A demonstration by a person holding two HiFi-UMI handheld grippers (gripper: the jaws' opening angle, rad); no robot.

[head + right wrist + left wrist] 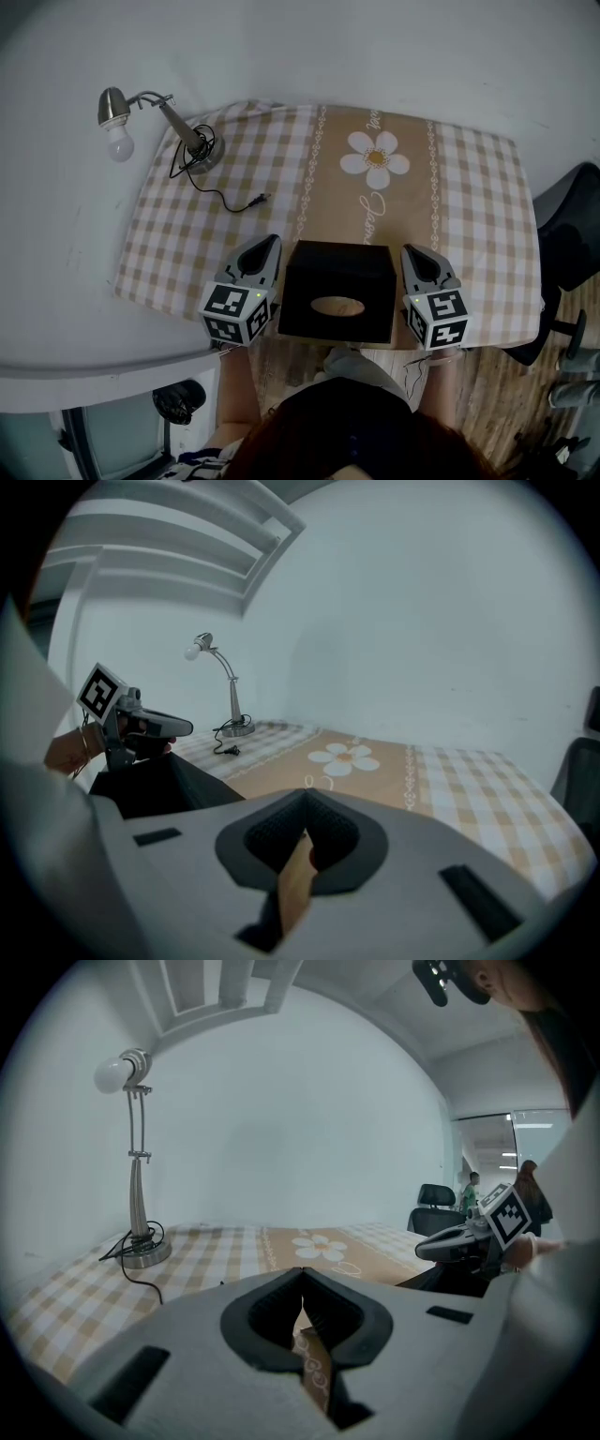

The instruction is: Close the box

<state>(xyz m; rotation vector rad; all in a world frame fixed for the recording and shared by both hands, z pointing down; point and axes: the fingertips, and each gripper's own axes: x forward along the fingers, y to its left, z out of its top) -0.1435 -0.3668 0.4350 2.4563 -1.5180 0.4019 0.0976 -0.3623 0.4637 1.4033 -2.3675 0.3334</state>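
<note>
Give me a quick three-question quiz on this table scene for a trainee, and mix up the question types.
1. True or false: the black box sits between the left gripper and the right gripper.
2. What stands at the far left corner of the checked tablecloth, as the person sees it? A. a desk lamp B. a kettle C. a laptop
3. Fill in: in its own view, each gripper's jaws are ___, with nothing between them.
Key: 1 true; 2 A; 3 shut.
</note>
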